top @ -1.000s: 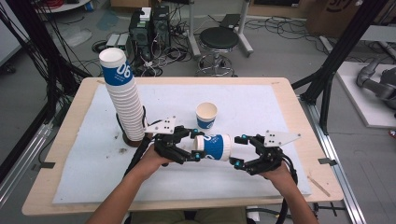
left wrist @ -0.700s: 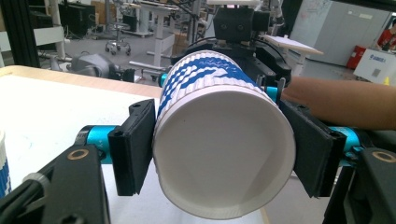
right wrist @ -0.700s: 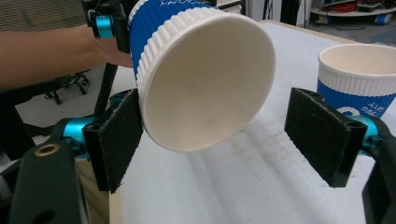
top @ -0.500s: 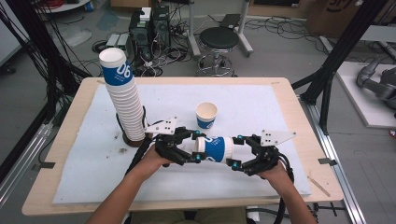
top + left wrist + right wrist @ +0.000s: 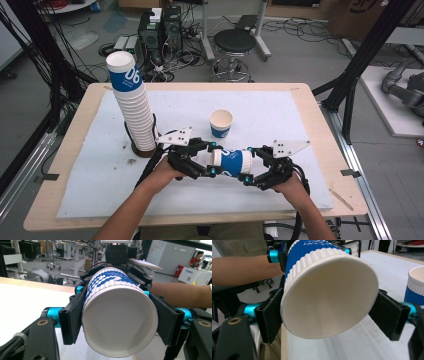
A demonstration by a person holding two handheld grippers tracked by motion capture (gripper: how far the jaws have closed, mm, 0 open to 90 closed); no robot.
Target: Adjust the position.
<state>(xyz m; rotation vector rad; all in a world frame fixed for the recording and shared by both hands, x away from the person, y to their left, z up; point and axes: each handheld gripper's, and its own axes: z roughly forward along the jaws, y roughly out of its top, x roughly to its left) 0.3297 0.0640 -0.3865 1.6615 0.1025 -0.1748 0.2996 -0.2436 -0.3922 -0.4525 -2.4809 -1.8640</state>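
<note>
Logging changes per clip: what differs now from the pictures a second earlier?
Little. The right gripper, whose jaws have just been closing, sits around one end of the lying blue-and-white paper cups; the left gripper clamps the other end. The tall cup stack and upright paper cup stayed put.

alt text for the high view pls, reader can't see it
Two hand-held grippers meet over a white mat, holding a blue-and-white paper cup sideways between them: left gripper clamps one end, right gripper brackets the other. Behind stand an upright cup and a tall cup stack.
</note>
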